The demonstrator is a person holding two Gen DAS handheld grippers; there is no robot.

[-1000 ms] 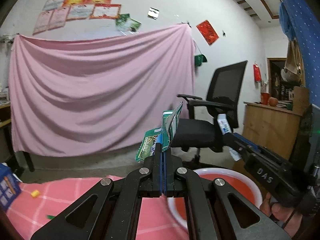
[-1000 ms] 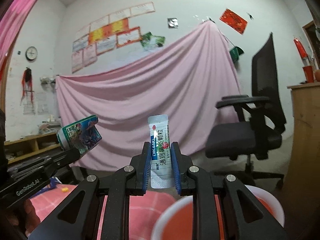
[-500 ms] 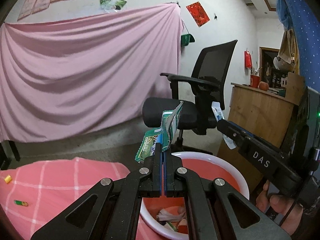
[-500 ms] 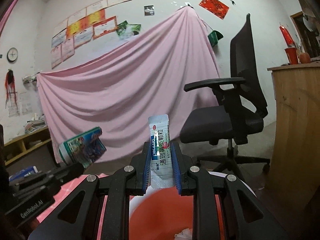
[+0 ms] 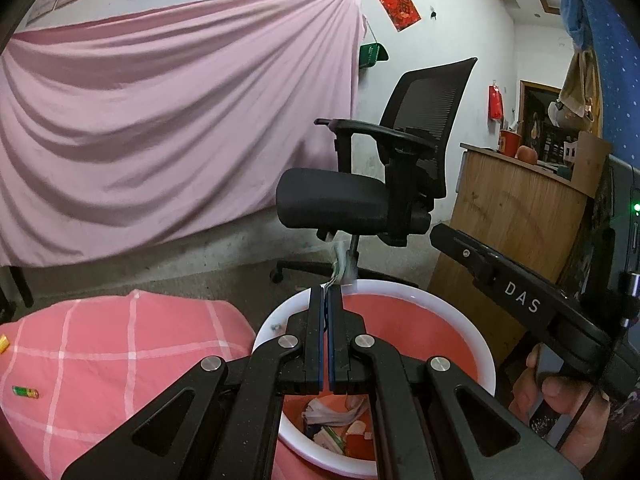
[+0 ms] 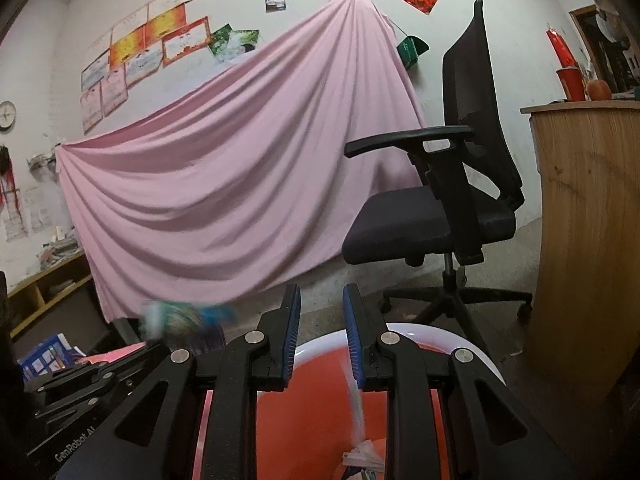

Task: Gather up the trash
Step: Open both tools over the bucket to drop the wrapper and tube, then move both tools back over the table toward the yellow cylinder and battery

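Streaking down as a pale upright blur at lower centre, a white sachet [image 6: 357, 420] is dropping between the right gripper [image 6: 321, 312]'s opening blue ribbed pads into the round white-rimmed red basin [image 5: 486, 364] of crumpled wrappers, while the left gripper [image 5: 327, 294] is pinching a blurred green packet [image 5: 342, 266] upright above it.

My grippers [image 5: 329, 292] – matt black plastic, blue ribbed pads [image 6: 294, 312], shiny metal pins. Basin [image 5: 486, 364] glossy plastic, white rim. Checked cloth [image 5: 120, 344] soft, cabinet [image 5: 508, 220] bare wood – chair back [image 5: 432, 96] mesh
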